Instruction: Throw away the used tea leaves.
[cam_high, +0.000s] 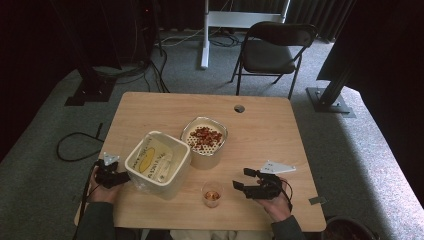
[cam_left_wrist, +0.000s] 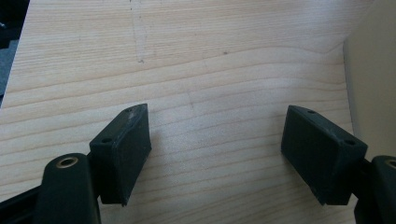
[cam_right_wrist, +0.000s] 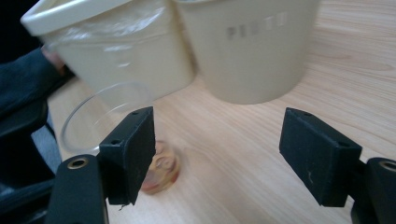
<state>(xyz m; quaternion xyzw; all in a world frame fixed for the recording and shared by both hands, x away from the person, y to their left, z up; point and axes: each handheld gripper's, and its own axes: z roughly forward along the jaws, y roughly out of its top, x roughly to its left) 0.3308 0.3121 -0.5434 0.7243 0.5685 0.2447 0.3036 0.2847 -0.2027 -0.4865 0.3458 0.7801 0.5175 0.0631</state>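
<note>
The right gripper (cam_high: 242, 178) was wide open and held nothing. It lay low over the bench (cam_high: 150, 107), pointing left at a small clear cup (cam_high: 212, 194) that stood near the front edge. In the right gripper view, the cup (cam_right_wrist: 105, 116) sat just past the left jaw, off to the side and not between the two jaws. Something brown and orange lay at the bottom of the cup. No pad touched the glass.

The left gripper (cam_high: 122, 178) was open too and held nothing. Its tip was just beside the near wall of a tall cream tub (cam_high: 158, 164) lined with a clear bag; whether it touched the tub I could not tell. In the left gripper view, bare wood lay between the jaws and the tub's wall (cam_left_wrist: 373, 74) stood at the right edge.

Behind the cup stood a second cream tub (cam_high: 204, 141) full of small reddish-brown bits. The two tubs stood close together.
</note>
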